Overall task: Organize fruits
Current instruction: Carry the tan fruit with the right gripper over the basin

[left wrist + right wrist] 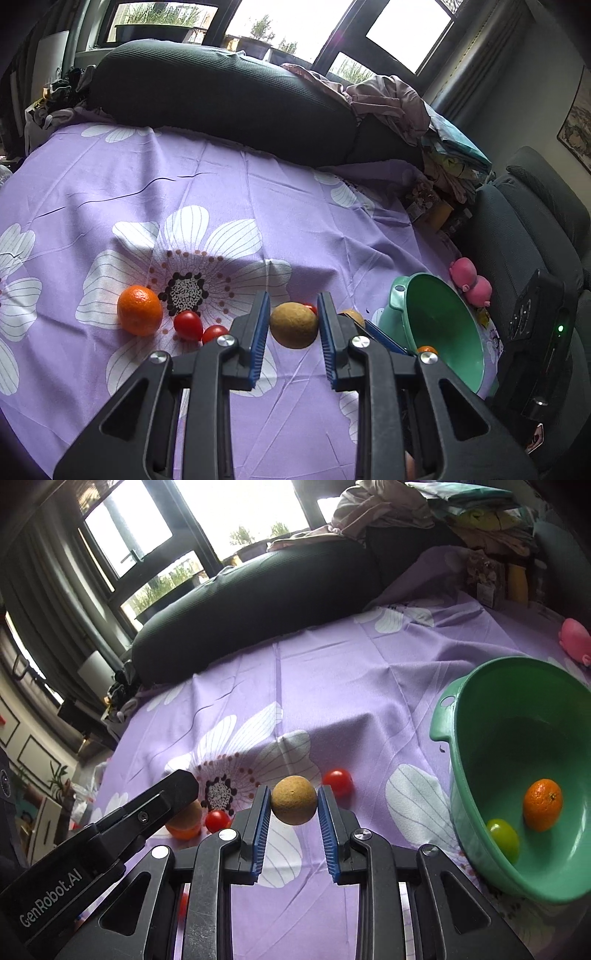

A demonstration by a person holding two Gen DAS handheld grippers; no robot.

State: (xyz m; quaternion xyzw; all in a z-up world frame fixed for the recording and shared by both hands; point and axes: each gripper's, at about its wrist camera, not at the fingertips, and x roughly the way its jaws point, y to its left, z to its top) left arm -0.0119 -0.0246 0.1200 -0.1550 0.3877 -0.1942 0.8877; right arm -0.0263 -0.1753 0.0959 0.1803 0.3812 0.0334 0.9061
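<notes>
My left gripper (292, 321) is shut on a round brown fruit (294, 325), held just above the purple flowered cloth (229, 192). My right gripper (293, 805) is shut on a second brown fruit (294, 799). On the cloth lie an orange (139, 310) and two red tomatoes (188, 325) (214, 333); a third tomato (338, 782) lies beyond my right gripper. A green basin (524, 775) on the right holds an orange (543, 804) and a green fruit (503, 837). The basin also shows in the left wrist view (439, 325).
A long dark bolster (221, 92) lies across the back of the cloth. A pink toy (471, 282) sits behind the basin. Piled clothes (399, 103) and a dark chair (535, 236) stand at the right. The left gripper's body (110, 834) shows in the right wrist view.
</notes>
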